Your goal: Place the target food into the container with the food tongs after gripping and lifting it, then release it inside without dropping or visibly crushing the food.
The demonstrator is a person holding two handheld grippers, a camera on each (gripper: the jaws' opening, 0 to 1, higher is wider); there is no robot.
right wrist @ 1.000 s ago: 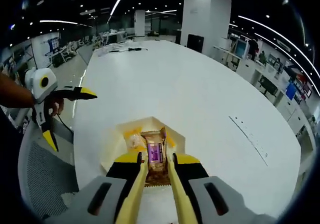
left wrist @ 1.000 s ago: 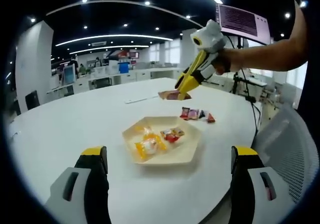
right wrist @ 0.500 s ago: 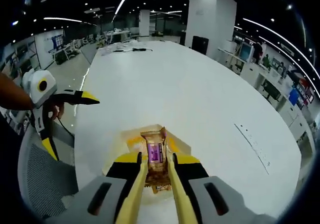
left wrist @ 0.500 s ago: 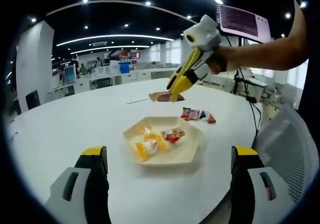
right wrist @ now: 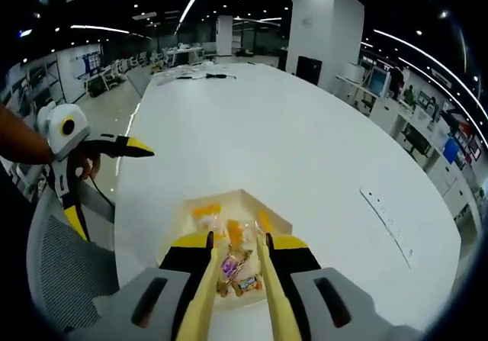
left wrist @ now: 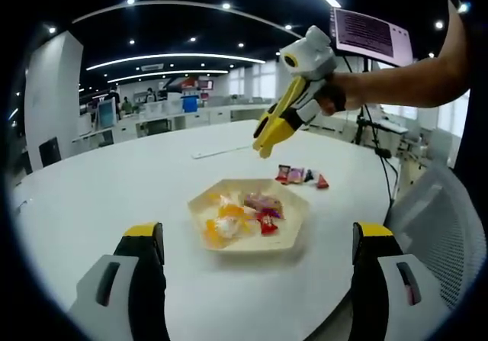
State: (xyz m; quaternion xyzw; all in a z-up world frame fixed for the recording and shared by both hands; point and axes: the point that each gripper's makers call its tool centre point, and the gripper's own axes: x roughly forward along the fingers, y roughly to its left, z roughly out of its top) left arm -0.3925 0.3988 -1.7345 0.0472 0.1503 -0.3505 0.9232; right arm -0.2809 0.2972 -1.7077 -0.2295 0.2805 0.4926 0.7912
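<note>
A beige hexagonal tray (left wrist: 288, 233) lies on the white table (left wrist: 114, 181). It holds several wrapped snacks, among them a purple-brown packet (left wrist: 263, 201) lying flat. My right gripper (left wrist: 264, 144), with yellow tongs, hangs above the tray's far side with nothing in it. In the right gripper view its tongs (right wrist: 236, 238) stand slightly open over the tray (right wrist: 255, 201), and the purple packet (right wrist: 229, 265) rests below between them. My left gripper (left wrist: 258, 233) is wide open near the table's front edge. It appears at the left (right wrist: 107, 181) beside the table.
Several loose snack packets (left wrist: 300, 175) lie on the table just past the tray. A thin strip (left wrist: 216, 152) lies farther back. A grey mesh chair (left wrist: 438, 219) stands at the table's edge, and a monitor (left wrist: 371, 34) is behind the person's forearm.
The right gripper's tongs have let go of the purple-brown packet, which now lies in the tray among the other snacks. The left gripper has not moved.
</note>
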